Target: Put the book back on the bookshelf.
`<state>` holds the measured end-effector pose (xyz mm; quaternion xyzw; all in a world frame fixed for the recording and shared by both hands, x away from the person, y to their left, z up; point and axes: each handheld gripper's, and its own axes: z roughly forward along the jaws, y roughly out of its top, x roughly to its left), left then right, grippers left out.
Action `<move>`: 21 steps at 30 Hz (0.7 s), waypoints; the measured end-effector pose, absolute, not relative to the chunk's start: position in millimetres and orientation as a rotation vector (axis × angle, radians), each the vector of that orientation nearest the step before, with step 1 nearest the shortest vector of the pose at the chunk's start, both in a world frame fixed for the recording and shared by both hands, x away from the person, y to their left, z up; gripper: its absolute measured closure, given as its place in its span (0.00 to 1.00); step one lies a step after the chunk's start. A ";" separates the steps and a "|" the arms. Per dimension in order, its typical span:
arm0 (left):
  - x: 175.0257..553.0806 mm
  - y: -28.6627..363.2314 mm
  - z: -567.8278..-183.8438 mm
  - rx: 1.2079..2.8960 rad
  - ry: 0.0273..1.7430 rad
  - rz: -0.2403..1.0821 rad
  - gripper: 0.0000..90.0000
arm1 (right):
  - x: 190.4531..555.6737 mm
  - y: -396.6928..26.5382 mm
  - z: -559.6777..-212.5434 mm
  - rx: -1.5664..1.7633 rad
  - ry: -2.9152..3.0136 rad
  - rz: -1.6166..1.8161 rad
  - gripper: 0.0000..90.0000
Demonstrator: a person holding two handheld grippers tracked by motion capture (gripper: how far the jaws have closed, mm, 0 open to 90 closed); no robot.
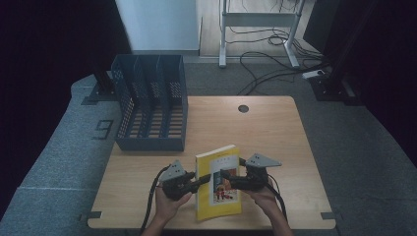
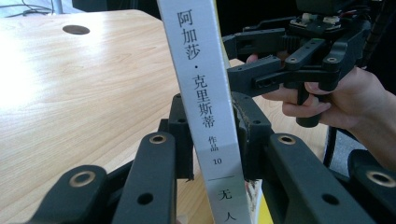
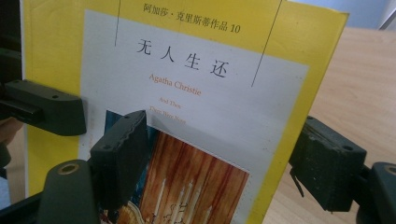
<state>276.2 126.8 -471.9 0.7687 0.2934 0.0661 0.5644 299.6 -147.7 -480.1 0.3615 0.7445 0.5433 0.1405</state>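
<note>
A yellow paperback book point(image 1: 219, 182) stands tilted on the wooden table point(image 1: 275, 137) near its front edge. My left gripper point(image 1: 201, 181) comes in from the left and is shut on its spine. In the left gripper view the white spine point(image 2: 201, 70) with printed characters sits squeezed between both pads of the left gripper point(image 2: 212, 135). My right gripper point(image 1: 227, 174) reaches in from the right with its jaws wide. In the right gripper view the front cover point(image 3: 187, 70) faces the right gripper point(image 3: 224, 156): one pad lies in front of the cover, the other stands off past the book's edge.
A dark blue slotted file rack point(image 1: 150, 103) stands at the table's back left. A round cable hole point(image 1: 243, 108) sits near the back edge. Desk legs and loose cables point(image 1: 275, 64) lie on the floor beyond.
</note>
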 end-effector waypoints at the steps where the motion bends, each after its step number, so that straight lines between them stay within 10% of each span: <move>1: 275.6 127.1 -469.5 1.814 0.685 0.155 0.80 | 298.2 -147.0 -478.1 1.033 2.141 1.567 0.25; 21: 272.0 127.5 -461.0 1.840 0.682 0.165 0.82 | 287.9 -142.7 -468.4 0.902 2.100 1.602 0.27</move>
